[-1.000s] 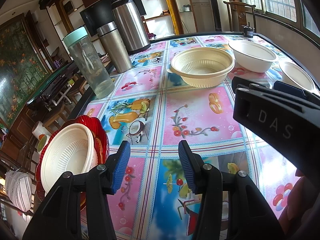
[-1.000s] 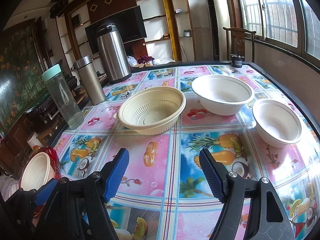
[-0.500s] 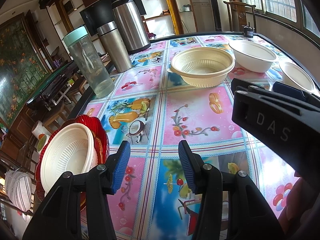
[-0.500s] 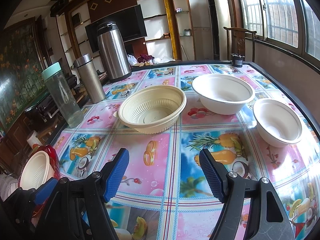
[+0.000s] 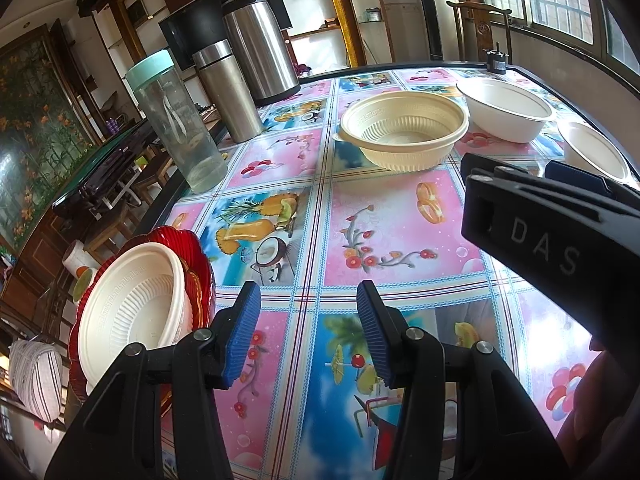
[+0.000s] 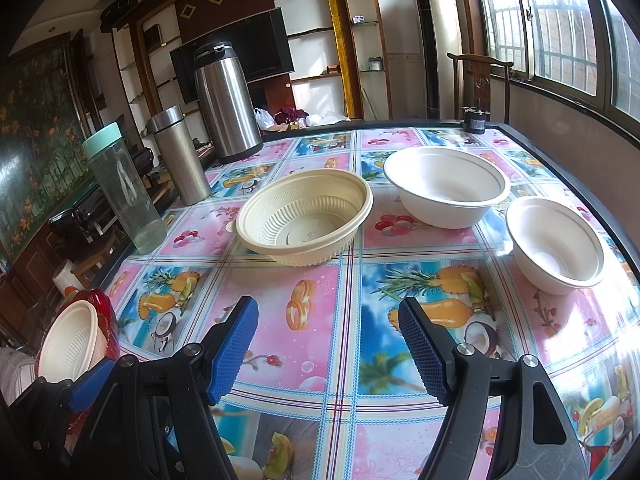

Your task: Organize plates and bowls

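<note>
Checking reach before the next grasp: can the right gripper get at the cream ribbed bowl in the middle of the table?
Probably yes. The right gripper is open and empty, and only bare tablecloth lies between it and the cream ribbed bowl.

Barred windows (image 6: 560,28), wooden chair (image 6: 480,80), wall shelves (image 6: 320,40), dark television (image 6: 240,56)

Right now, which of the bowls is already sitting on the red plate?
The small cream ribbed bowl at the table's near left edge, resting on the red plate. The other three bowls stand directly on the tablecloth.
</note>
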### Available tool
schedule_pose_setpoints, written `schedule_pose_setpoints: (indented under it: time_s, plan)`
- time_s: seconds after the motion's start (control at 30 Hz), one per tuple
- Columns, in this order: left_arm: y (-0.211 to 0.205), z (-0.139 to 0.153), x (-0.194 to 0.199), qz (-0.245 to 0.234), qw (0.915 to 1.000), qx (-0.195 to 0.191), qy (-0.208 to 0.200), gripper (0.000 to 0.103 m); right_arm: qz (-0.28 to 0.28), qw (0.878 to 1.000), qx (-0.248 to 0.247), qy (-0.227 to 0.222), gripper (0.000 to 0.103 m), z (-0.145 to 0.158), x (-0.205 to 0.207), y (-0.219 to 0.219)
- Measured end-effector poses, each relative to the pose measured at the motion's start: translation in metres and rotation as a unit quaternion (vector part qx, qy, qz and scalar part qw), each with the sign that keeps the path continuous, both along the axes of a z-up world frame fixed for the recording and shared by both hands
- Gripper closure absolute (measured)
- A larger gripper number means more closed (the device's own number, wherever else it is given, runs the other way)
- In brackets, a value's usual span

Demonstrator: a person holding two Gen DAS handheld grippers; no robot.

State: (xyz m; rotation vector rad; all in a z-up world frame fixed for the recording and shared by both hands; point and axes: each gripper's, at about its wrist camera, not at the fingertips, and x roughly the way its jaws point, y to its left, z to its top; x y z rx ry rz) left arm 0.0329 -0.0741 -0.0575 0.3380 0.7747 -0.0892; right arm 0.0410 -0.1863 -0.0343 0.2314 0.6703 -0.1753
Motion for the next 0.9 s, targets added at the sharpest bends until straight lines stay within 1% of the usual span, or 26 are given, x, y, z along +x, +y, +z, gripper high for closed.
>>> schedule_pose_setpoints:
  time_s: [0.9]
  plan:
    - [0.0006, 0.0007, -0.0006, 0.003, 1.0000, 0.000, -0.002, 0.054, 0.001, 1.000, -0.001, 0.003, 0.028, -0.0032, 0.0007, -0.0012]
